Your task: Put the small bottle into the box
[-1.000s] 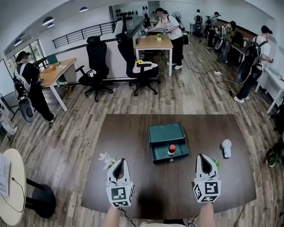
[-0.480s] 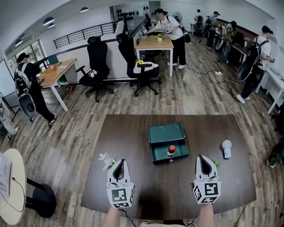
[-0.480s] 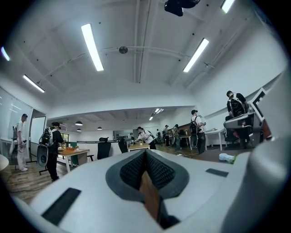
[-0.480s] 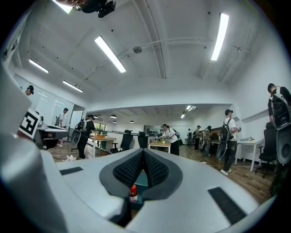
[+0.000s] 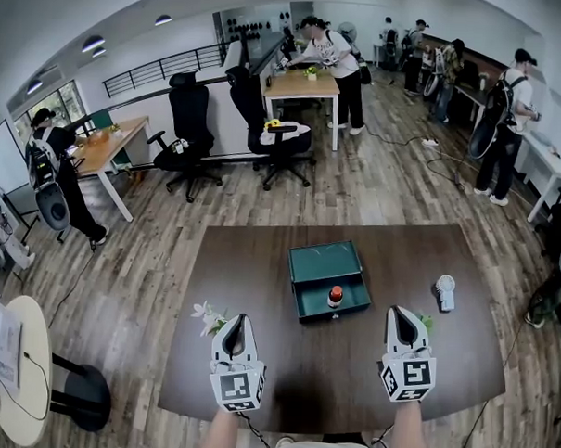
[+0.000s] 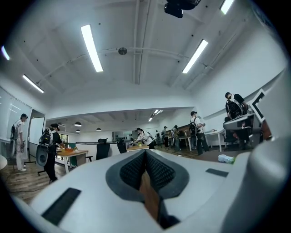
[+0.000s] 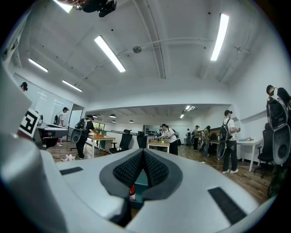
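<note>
The small bottle (image 5: 335, 294) is seen upright, apparently already set in the near tray of the open box (image 5: 323, 263), mid-desk (image 5: 250, 273). It lies beyond both tongs, far-left of the nearer right tongs (image 5: 403, 314) and far-right of the left tongs (image 5: 236, 320). Both are closed on nothing. Counted: one bottle, one box.

The counter (image 5: 260, 264) was dark brown, and the floor (image 5: 148, 287) around it was mixed brown and grey wood planks. The box (image 5: 327, 264) was deep teal inside and out. The small bottle (image 5: 335, 294) showed a red top. The left claw (image 5: 234, 320) and the right claw (image 5: 399, 312) were white, with dark grey, finely textured pads (image 7: 129, 170). Each bore a cube (image 5: 235, 385) of black-and-white square markers. The flower (image 5: 207, 314) was white.
</note>
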Demonstrator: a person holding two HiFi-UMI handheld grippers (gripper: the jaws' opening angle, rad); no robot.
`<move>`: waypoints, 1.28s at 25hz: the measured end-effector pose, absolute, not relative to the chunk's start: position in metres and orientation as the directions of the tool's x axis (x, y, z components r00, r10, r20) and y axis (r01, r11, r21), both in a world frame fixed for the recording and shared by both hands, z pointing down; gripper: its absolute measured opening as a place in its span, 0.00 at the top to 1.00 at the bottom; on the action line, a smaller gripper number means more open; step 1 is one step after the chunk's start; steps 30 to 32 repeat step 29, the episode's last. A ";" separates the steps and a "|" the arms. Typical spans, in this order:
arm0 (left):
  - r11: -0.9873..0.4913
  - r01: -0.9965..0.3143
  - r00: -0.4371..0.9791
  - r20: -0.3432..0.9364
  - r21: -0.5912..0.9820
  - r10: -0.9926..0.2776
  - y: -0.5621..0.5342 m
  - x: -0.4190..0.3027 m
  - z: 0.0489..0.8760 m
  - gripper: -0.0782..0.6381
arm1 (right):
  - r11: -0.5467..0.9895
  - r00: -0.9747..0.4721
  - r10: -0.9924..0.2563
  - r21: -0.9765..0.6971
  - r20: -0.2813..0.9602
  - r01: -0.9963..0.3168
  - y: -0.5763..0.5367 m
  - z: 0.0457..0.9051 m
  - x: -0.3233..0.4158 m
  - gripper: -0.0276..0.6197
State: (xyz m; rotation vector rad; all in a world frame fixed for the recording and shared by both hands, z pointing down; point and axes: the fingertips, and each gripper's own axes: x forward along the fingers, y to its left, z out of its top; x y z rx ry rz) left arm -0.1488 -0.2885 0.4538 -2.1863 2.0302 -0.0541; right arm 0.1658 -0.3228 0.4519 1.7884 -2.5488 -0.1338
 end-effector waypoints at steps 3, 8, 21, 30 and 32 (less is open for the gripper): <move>-0.073 -0.988 0.085 -0.083 -0.137 -0.993 -0.289 -0.146 0.453 0.89 | 0.339 -0.341 -0.940 0.077 -0.027 -0.938 -0.322 0.453 0.167 0.96; -0.082 -0.987 0.093 -0.081 -0.137 -0.992 -0.292 -0.143 0.454 0.89 | 0.340 -0.342 -0.940 0.082 -0.010 -0.937 -0.325 0.458 0.166 0.96; -0.080 -0.986 0.092 -0.079 -0.144 -0.993 -0.291 -0.144 0.455 0.89 | 0.354 -0.355 -0.935 0.087 0.003 -0.931 -0.327 0.462 0.162 0.96; -0.082 -0.986 0.095 -0.085 -0.146 -0.992 -0.297 -0.142 0.451 0.89 | 0.366 -0.367 -0.930 0.098 0.008 -0.926 -0.335 0.460 0.160 0.96; -0.082 -0.986 0.095 -0.085 -0.146 -0.992 -0.297 -0.142 0.451 0.89 | 0.366 -0.367 -0.930 0.098 0.008 -0.926 -0.335 0.460 0.160 0.96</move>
